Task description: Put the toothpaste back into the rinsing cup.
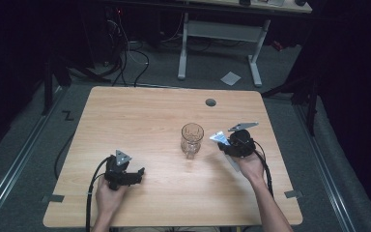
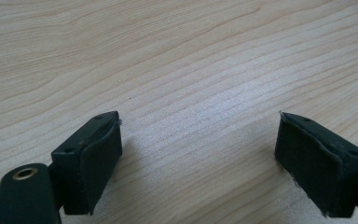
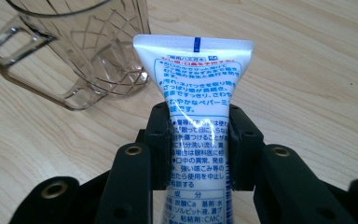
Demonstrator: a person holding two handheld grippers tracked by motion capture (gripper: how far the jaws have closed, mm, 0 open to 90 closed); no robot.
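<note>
- Wooden table (image 1: 140, 116), dark room.
- Your right gripper (image 3: 198, 135) clamps a toothpaste tube (image 3: 193, 79) beside the glass mug (image 1: 192, 139); a careless swing could topple it.
- Your left gripper (image 2: 198, 154) gapes, empty.

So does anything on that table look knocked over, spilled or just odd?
Nothing stands out. The clear glass mug stands upright and empty on the table, with no spill around it. The right hand-held gripper holds a toothpaste tube; the left hand-held gripper is open.

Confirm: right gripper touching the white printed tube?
Touching. The right gripper view shows the right gripper with both black jaws pressed against the sides of the white printed tube.
</note>
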